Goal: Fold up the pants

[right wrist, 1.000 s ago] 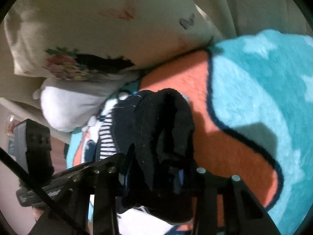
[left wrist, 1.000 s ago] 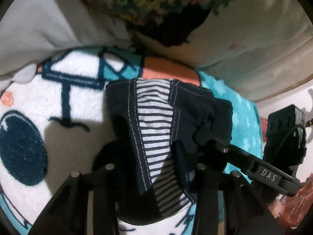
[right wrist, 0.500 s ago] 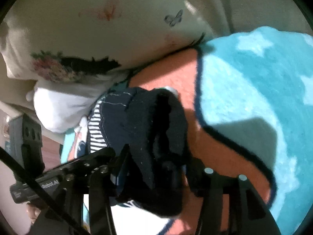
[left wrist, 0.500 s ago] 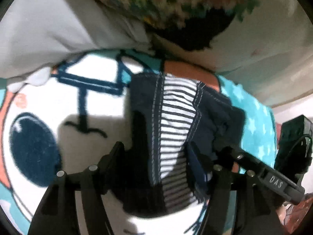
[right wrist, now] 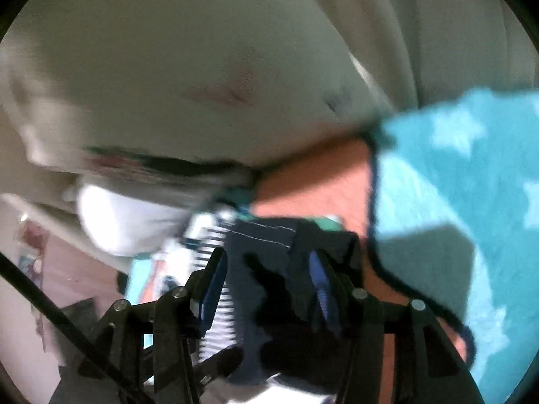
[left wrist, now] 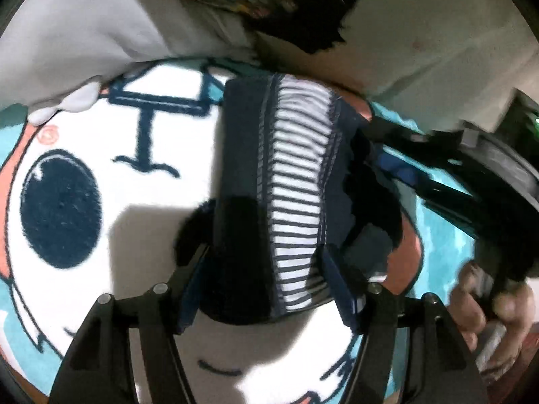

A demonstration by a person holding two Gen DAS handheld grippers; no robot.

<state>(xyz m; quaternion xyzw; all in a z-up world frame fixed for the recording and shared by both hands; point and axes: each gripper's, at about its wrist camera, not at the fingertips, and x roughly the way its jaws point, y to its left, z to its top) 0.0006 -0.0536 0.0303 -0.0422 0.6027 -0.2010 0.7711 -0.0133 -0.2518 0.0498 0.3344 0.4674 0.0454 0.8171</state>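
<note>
The pants (left wrist: 269,181) are dark navy with a white-and-navy striped panel, folded into a narrow bundle lying on a cartoon-print blanket (left wrist: 101,175). My left gripper (left wrist: 266,276) is open, its jaws standing wide on either side of the bundle's near end. In the right wrist view the pants (right wrist: 269,269) lie between the blue-padded fingers of my right gripper (right wrist: 266,276), which is open around the dark fabric. The right gripper and the hand holding it also show at the right of the left wrist view (left wrist: 438,168).
Cream floral pillows (left wrist: 421,27) and a white pillow (left wrist: 84,23) crowd the far side of the blanket. In the right wrist view a large cream pillow (right wrist: 202,67) fills the top; the teal star-patterned part of the blanket (right wrist: 454,185) spreads to the right.
Both grippers have opened and let go of the pants, which now lie on the blanket. The left gripper has drawn back. The right view is blurred from motion.
</note>
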